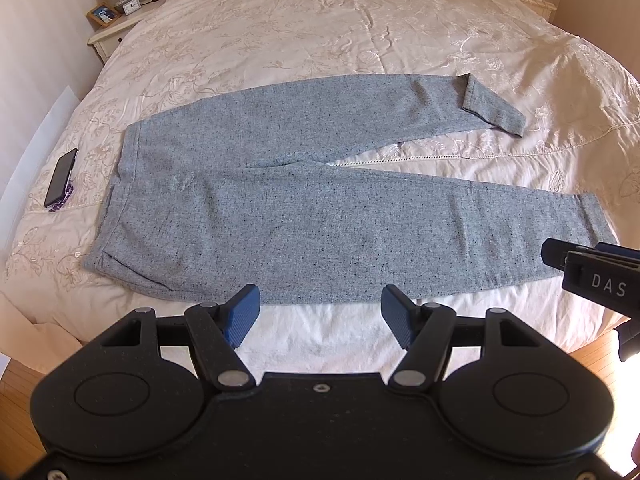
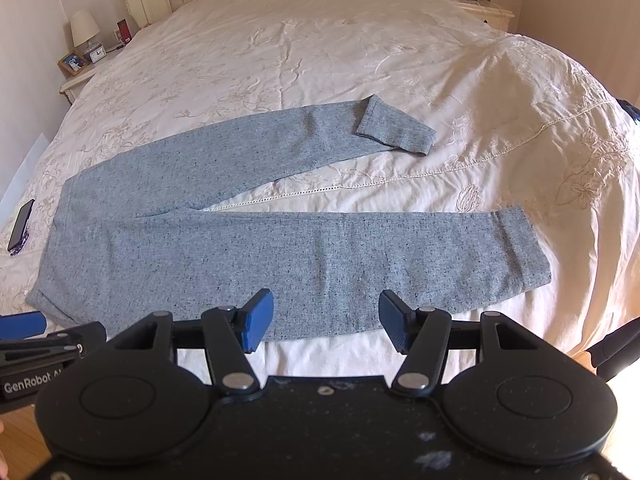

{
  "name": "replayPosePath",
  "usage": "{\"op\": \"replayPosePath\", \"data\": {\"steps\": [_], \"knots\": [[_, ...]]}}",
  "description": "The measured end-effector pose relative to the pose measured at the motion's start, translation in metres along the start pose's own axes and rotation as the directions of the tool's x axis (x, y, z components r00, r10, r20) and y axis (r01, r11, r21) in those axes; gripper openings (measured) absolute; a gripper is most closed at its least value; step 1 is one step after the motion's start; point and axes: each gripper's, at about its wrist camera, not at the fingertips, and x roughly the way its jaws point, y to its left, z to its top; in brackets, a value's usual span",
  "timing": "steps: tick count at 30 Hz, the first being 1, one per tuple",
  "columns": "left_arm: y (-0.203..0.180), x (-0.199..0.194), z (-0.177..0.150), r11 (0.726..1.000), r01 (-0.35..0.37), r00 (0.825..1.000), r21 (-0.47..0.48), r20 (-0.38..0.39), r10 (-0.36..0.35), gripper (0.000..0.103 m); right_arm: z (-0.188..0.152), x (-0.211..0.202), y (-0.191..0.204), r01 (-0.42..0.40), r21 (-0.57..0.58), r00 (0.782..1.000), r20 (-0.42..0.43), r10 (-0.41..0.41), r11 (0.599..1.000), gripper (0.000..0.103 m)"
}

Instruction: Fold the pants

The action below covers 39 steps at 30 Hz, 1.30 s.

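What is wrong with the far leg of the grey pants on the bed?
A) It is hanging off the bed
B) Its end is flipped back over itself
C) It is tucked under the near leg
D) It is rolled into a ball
B: the cuff end of the far leg is folded back on itself, while the near leg lies straight and flat on the bed.

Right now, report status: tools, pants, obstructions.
Left tool open, empty. Right tool open, empty. Pants flat on the bed, unfolded, far cuff flipped back. Phone beside the waistband, clear of the cloth.
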Motion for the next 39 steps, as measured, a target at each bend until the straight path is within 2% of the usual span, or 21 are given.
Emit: {"op": "replayPosePath", "data": {"steps": [39], "knots": [[0.0038,0.0023,-0.0004,1.0,0.003,1.0,-0.013,-0.008,-0.003,0.069,-0.0016,0.0041,0.0048,-0.021,-0.019,1.0,-0.008,0.02,1.0,0.062]]}}
